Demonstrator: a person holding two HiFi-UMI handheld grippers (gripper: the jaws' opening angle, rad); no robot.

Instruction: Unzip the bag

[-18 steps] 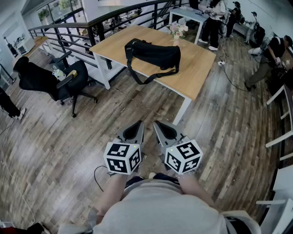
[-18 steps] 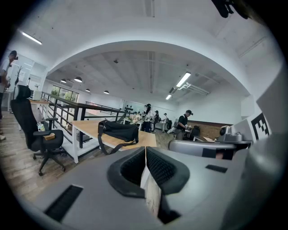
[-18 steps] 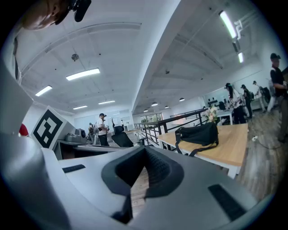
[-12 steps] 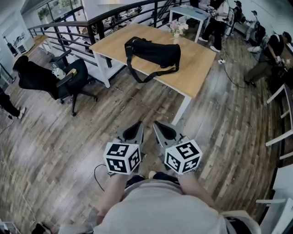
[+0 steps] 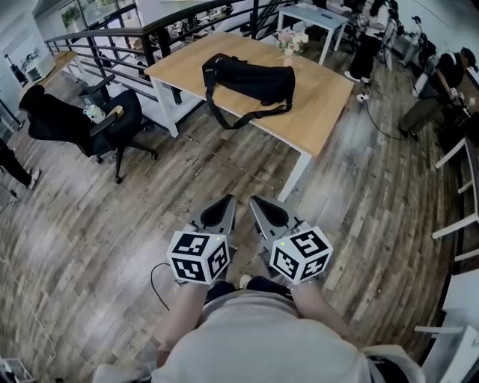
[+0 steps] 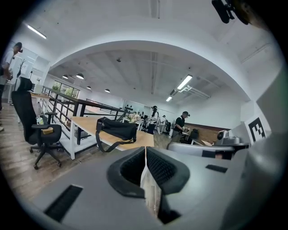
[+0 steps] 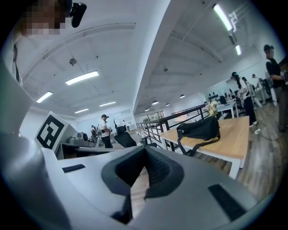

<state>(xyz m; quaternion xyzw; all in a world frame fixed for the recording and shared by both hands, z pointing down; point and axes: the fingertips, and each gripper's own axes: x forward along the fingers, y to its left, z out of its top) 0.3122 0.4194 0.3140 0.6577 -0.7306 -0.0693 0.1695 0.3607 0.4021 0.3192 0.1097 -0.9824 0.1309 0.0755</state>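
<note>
The black bag point(image 5: 251, 78) lies on its side on the wooden table point(image 5: 322, 105), toward the table's far left part. Its strap point(image 5: 232, 120) loops off the near edge and hangs over the side. From here the bag looks closed, and nothing inside it shows (the zip is too small to make out). It is well apart from both grippers.

The left gripper point(image 6: 145, 149) is held low in front of the person, jaws clenched together with nothing between them. Just beside it, the right gripper point(image 7: 145, 148) is clenched and empty too. Both point toward the table across a stretch of wood-plank floor point(image 5: 90, 224).

At the far left stands a black office chair point(image 5: 82, 123) with dark cloth draped over its back and some small things on the seat that cannot be identified. Behind it a black railing point(image 5: 150, 34) runs along the table's far side. A thin dark cable point(image 5: 156, 288) curls on the floor near the left gripper. A small bunch of flowers point(image 5: 290, 41) sits at the table's far edge, near the bag's right end. Beyond it is a white table point(image 5: 314, 16), with a standing person point(image 5: 370, 41) beside it. At the far right another person point(image 5: 441, 86) bends forward.
</note>
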